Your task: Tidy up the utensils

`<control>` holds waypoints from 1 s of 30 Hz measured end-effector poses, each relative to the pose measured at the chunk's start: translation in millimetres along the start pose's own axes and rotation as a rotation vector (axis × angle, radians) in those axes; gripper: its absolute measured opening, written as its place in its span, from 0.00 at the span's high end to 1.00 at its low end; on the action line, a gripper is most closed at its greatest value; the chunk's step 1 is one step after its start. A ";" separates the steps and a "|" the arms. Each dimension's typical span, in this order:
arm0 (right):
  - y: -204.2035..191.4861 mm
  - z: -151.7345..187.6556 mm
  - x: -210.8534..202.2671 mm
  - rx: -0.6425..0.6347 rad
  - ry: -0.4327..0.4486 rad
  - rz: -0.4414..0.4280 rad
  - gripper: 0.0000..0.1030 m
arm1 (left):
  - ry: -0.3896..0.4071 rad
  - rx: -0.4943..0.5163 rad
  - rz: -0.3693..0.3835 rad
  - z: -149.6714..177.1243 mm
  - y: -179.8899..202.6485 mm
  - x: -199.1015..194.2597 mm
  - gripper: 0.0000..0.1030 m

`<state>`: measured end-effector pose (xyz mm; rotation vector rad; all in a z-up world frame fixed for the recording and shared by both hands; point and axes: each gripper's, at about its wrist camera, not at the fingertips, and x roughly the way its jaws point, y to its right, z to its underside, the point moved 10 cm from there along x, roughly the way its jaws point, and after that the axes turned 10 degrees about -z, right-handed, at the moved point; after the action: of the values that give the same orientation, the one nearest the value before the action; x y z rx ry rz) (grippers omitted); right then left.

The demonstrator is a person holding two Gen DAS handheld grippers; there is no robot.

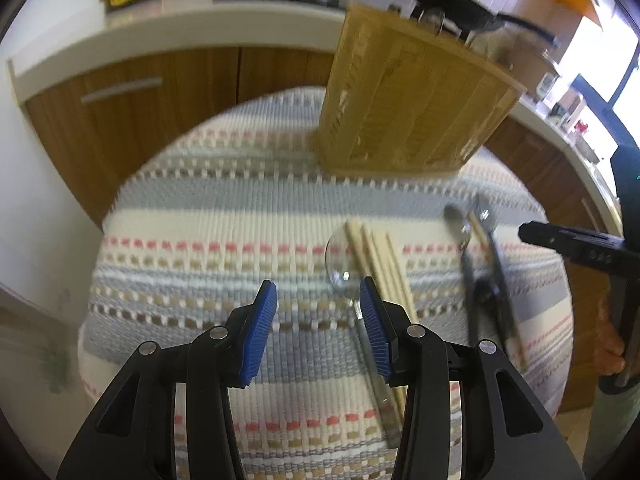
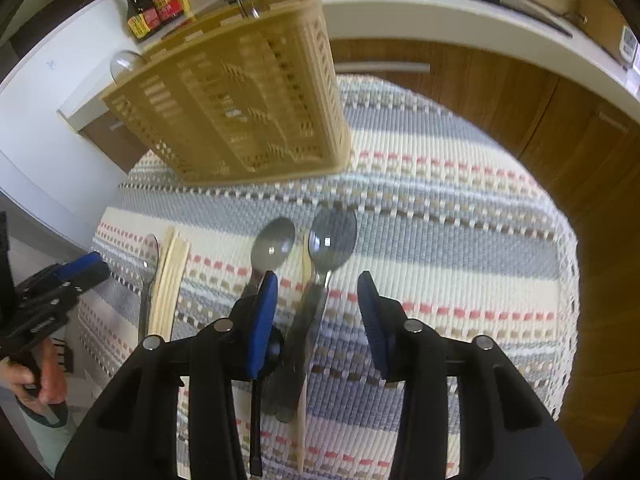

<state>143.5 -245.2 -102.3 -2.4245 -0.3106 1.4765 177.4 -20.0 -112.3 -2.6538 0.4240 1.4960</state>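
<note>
The utensils lie loose on a striped woven cloth point(image 2: 460, 208) in two small groups, and the perforated wooden holder point(image 2: 240, 100) stands just behind them at the far side of the cloth, which suggests they were laid out flat and side by side so that each gripper can take one without crossing the other. In the right wrist view the nearer group holds two spoons, a left one point(image 2: 272, 246) and a right one point(image 2: 333, 240), their bowls pointing towards the holder, with one pale chopstick point(image 2: 305, 320) running between their handles; a further dark slim handle lies under the left jaw, but what it belongs to cannot be told. Further left lies the second group: one spoon point(image 2: 149, 256) touching a bundle of wooden chopsticks point(image 2: 170, 280), which in the left wrist view looks like about four sticks, though blur makes that count uncertain. The holder already carries what appear to be two clear spoon bowls standing above its rim, so some sorting seems done. The right gripper point(image 2: 316, 304) hangs over the handles of its two spoons with its blue pads apart and touching nothing, gripping no utensil. The left gripper point(image 1: 318, 312) is likewise parted and empty, its right pad just beside the single spoon's bowl. A hand point(image 2: 28, 376) holds the left tool at the picture's edge.
</note>
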 end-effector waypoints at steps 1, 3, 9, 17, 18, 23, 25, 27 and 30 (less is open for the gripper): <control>2.4 1.4 2.5 0.006 -0.009 0.000 0.65 | -0.010 0.009 0.002 2.8 2.8 2.4 0.60; 7.1 4.2 7.0 0.020 -0.028 -0.001 0.66 | -0.029 0.027 -0.001 7.3 6.3 6.8 0.60; 14.8 5.2 20.9 0.085 -0.058 -0.039 0.71 | -0.035 0.122 -0.114 15.9 12.1 17.2 0.60; 8.3 5.1 42.4 0.067 -0.086 -0.036 0.81 | -0.041 0.117 -0.100 15.8 15.5 19.0 0.64; 7.6 5.5 42.4 0.061 -0.086 -0.037 0.84 | -0.040 0.118 -0.101 16.0 15.6 19.2 0.64; 14.1 7.8 34.9 0.054 -0.072 -0.025 0.94 | -0.043 0.110 -0.089 14.6 15.2 21.6 0.67; 22.4 10.0 31.2 0.065 -0.069 -0.012 0.94 | -0.049 0.099 -0.080 15.4 12.6 21.6 0.67; 31.5 11.9 27.7 0.089 -0.066 -0.008 0.94 | -0.052 0.093 -0.074 16.5 11.4 22.2 0.70; 42.3 14.5 21.1 0.097 -0.060 0.011 0.94 | -0.058 0.081 -0.052 18.3 8.0 20.2 0.71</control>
<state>141.6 -276.0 -140.9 -2.3142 -0.2325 1.5342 170.0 -28.4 -138.5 -2.5337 0.3999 1.5031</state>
